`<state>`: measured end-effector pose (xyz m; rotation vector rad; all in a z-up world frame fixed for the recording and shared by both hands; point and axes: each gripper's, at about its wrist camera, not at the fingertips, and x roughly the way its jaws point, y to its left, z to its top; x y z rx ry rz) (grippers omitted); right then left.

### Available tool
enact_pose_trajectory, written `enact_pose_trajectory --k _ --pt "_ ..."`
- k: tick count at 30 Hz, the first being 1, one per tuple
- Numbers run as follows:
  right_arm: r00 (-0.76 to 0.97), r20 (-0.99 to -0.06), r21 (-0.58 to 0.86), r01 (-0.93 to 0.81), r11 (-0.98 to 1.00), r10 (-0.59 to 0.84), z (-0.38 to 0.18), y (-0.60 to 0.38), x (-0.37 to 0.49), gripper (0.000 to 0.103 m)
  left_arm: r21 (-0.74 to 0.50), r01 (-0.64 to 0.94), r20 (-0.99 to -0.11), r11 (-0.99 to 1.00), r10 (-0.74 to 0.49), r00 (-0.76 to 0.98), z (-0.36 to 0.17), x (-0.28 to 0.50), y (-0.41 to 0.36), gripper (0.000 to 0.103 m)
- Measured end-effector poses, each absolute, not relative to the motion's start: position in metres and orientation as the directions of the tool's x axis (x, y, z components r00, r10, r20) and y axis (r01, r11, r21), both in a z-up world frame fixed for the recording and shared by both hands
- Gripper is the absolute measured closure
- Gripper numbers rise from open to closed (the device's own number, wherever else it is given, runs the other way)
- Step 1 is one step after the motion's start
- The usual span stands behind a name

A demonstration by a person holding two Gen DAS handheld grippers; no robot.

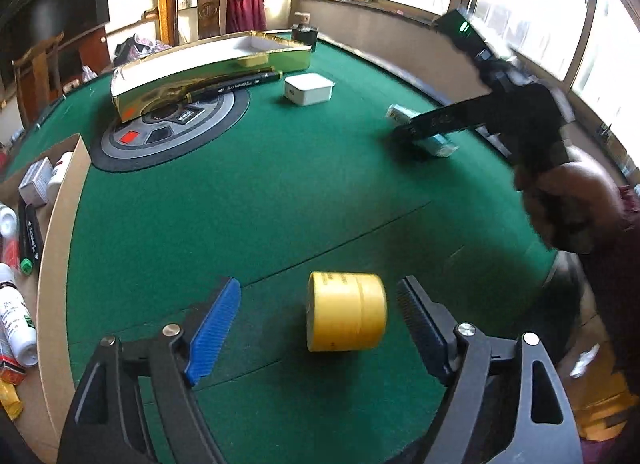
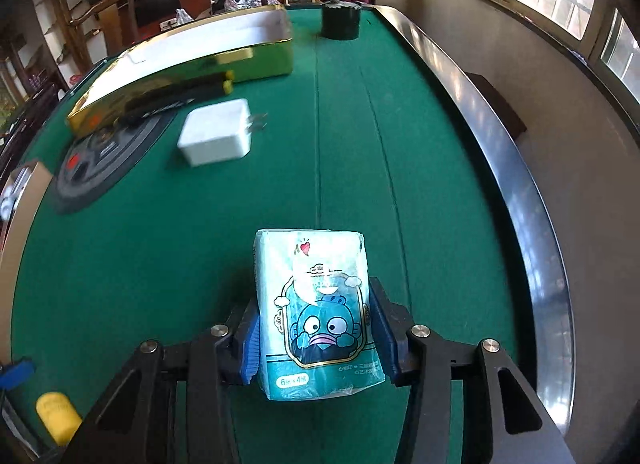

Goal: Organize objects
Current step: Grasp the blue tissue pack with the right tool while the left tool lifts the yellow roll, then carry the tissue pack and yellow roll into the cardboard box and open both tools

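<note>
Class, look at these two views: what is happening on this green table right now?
A person with a handheld gripper in each hand is tidying the green table. The right gripper is shut on a teal tissue pack. The left gripper is open, with a yellow jar lying on its side between its fingers, not gripped. A white charger, a gold box and a black marker sit farther back.

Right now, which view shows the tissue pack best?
The right wrist view: the tissue pack fills the centre, print legible, clamped in the right gripper. In the left wrist view the tissue pack is far, blurred and half hidden.
</note>
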<state>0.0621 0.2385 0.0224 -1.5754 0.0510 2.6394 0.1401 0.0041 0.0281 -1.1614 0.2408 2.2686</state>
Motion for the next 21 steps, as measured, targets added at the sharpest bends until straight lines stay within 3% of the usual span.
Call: enact_pose_trajectory --k 1,2,3,8,14,21 --pt "-0.479 -0.877 -0.004 -0.071 -0.997 0.038 0.022 0.235 0.069 0.052 -0.093 -0.562 -0.794 -0.822 0.402 -0.456 0.026 0.139 0.005 0.038" --pt "-0.484 -0.875 -0.002 -0.068 -0.998 0.035 0.021 0.233 0.068 0.052 -0.099 -0.562 -0.8 -0.821 0.402 -0.446 0.023 0.137 0.006 0.063" --pt "-0.49 -0.871 -0.006 -0.065 -0.998 0.037 0.022 0.23 0.072 0.052 -0.106 -0.559 -0.807 -0.822 0.399 -0.435 0.02 0.136 0.006 0.07" --pt "-0.508 -0.861 0.044 -0.05 -0.998 -0.013 0.022 0.226 0.076 0.054 -0.175 -0.491 -0.79 -0.853 0.419 -0.447 0.025 0.129 -0.016 0.071" --pt "-0.527 -0.83 0.231 -0.03 -0.972 -0.181 0.026 0.222 0.072 0.056 -0.239 -0.456 -0.745 -0.857 0.463 -0.48 0.043 0.135 -0.043 0.071" --pt "-0.539 -0.8 0.279 0.053 -0.959 -0.263 0.046 0.181 0.068 0.056 -0.301 -0.399 -0.687 -0.866 0.487 -0.54 0.07 0.146 -0.096 0.071"
